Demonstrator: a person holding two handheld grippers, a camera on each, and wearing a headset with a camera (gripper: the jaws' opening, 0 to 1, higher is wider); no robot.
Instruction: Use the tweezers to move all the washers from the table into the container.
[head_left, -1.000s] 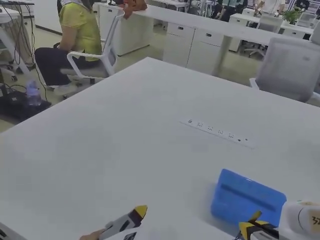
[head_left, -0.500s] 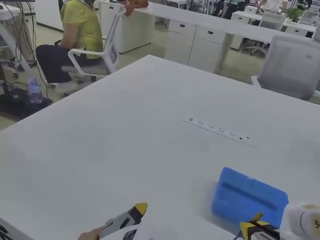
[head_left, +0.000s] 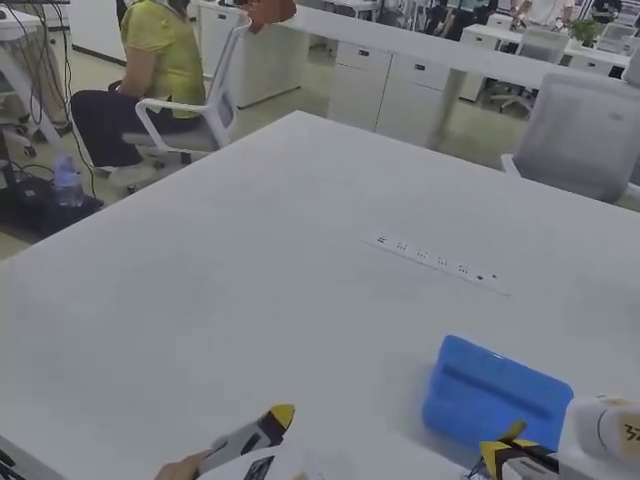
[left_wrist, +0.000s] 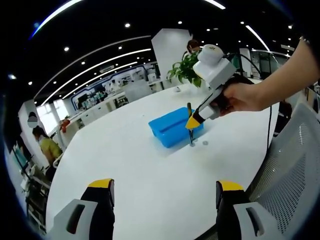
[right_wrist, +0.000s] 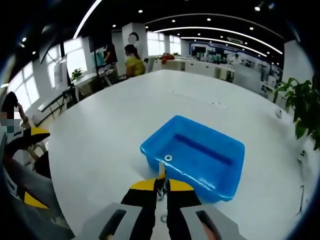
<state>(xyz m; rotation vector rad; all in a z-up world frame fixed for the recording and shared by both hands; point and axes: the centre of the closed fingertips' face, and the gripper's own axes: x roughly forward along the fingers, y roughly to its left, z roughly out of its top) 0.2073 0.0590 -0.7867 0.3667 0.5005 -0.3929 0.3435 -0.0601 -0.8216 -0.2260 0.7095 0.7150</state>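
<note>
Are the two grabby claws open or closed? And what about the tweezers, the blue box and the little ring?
left gripper: open, holding nothing.
right gripper: shut on the tweezers.
tweezers: held upright, tips down beside the blue box.
blue box: upright, open on top.
washer: lying flat on the table, outside the blue box.

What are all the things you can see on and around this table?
Table: one, white, under everything.
Container: one, blue, on the table.
Tweezers: one, dark, upright beside the container.
Washers: two, silvery, one at the tweezers' tips, one on the table.
Power strip: one, white, mid-table.
Plant: one, green, beyond the container.
Seated person: one, yellow shirt, beyond the table.
Chairs: several, white, around the table.
Left gripper: one, yellow-tipped, open, empty.
Right gripper: one, yellow-tipped, shut on the tweezers.
</note>
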